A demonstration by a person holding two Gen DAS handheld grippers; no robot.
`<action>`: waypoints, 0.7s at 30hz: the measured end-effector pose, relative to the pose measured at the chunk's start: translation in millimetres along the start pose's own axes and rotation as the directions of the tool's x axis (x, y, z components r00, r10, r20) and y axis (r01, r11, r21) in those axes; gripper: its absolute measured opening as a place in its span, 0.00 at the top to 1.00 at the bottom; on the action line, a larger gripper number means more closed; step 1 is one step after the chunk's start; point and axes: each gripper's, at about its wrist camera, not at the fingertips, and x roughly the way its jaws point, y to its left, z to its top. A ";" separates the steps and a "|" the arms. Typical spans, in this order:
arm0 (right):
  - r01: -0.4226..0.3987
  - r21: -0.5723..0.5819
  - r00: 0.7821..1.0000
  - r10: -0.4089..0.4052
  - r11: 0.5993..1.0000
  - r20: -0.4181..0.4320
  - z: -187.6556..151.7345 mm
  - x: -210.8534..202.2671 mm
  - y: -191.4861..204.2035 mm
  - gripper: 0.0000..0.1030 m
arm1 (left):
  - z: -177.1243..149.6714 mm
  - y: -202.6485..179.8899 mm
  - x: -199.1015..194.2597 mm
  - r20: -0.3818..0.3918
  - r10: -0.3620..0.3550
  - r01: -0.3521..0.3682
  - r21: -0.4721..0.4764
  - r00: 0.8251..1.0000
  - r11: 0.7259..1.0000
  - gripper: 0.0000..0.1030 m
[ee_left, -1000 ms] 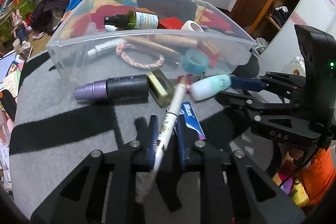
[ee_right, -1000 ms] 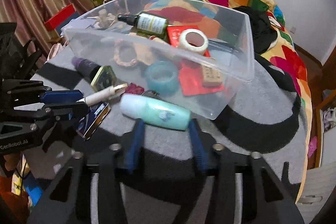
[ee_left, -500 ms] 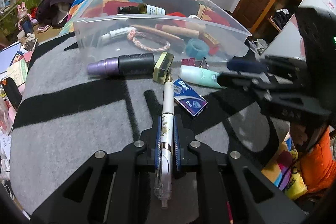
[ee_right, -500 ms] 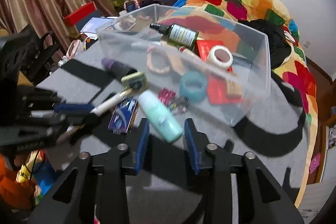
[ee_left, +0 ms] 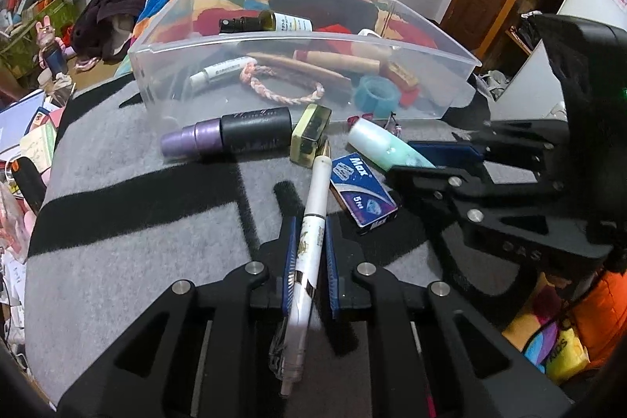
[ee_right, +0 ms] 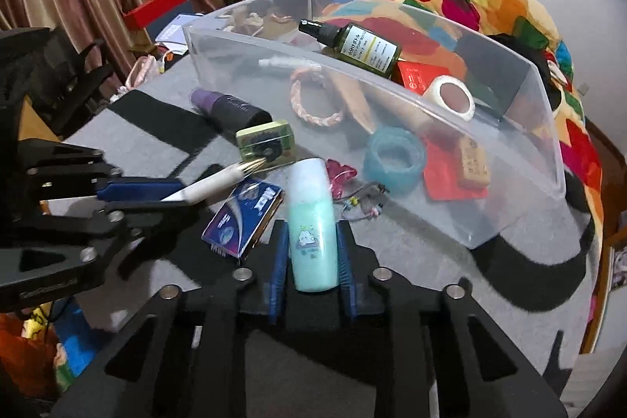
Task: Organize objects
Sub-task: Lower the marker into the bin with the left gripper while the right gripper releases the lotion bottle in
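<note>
White and slim, with gold print on its barrel, the pen [ee_left: 311,237] sits pinched between the blue pads of the left gripper [ee_left: 307,255] at the lower centre of the left wrist view. At the bottom centre of the right wrist view, the right gripper [ee_right: 312,255] is clamped on a mint-green bottle [ee_right: 312,222] with a pale cap. The clear plastic bin [ee_right: 509,159] fills the upper right, behind both on the grey blanket [ee_left: 137,245].
</note>
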 end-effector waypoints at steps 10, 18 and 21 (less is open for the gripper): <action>-0.004 0.067 0.998 0.000 0.998 0.064 -14.0 -28.2 -3.4 0.79 | -5.0 -3.4 -13.4 0.037 -0.026 0.027 -0.025 0.999 0.999 0.90; 0.000 0.092 0.985 -0.016 0.996 0.174 -1.4 -62.9 -1.7 0.79 | 2.5 -8.9 -39.5 0.115 -0.052 0.058 -0.044 0.992 0.997 0.90; 0.004 0.106 0.976 -0.027 0.994 0.216 6.5 -73.1 -3.3 0.79 | 11.5 -8.6 -52.5 0.159 -0.055 0.064 -0.048 0.986 0.997 0.90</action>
